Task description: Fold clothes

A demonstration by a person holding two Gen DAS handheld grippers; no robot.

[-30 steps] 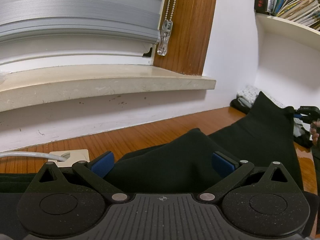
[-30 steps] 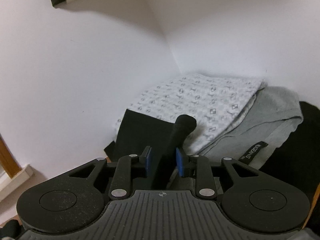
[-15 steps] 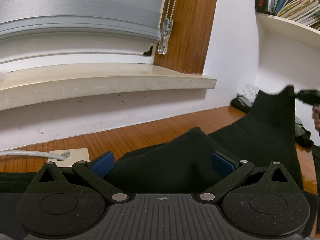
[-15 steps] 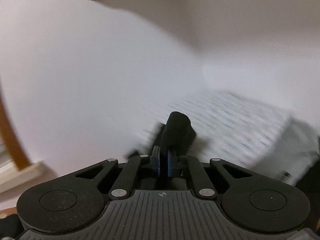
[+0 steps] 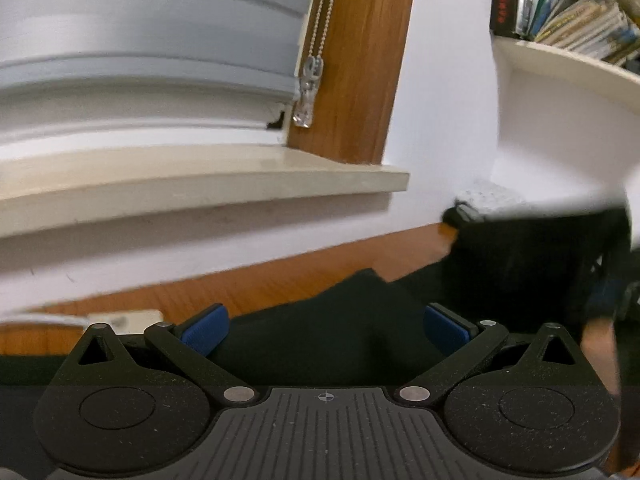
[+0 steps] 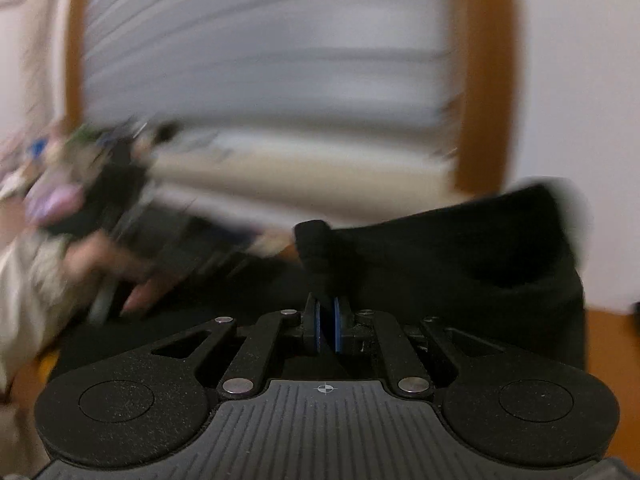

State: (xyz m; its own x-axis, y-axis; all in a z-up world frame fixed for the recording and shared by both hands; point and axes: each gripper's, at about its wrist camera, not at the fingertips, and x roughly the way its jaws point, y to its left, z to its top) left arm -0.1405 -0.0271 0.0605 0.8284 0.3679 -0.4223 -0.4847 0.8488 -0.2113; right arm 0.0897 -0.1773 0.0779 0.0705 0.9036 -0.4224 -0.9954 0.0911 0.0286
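Black garment (image 6: 460, 248) pinched in closed right tongs (image 6: 327, 326), left tongs (image 5: 326, 326) wide open, empty; thin bite, fast swing could yank cloth free.

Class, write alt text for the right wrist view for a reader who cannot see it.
The right gripper is shut on a fold of black garment, lifting it above the wooden table. Motion blur smears a window blind behind and, at left, the person's other hand.
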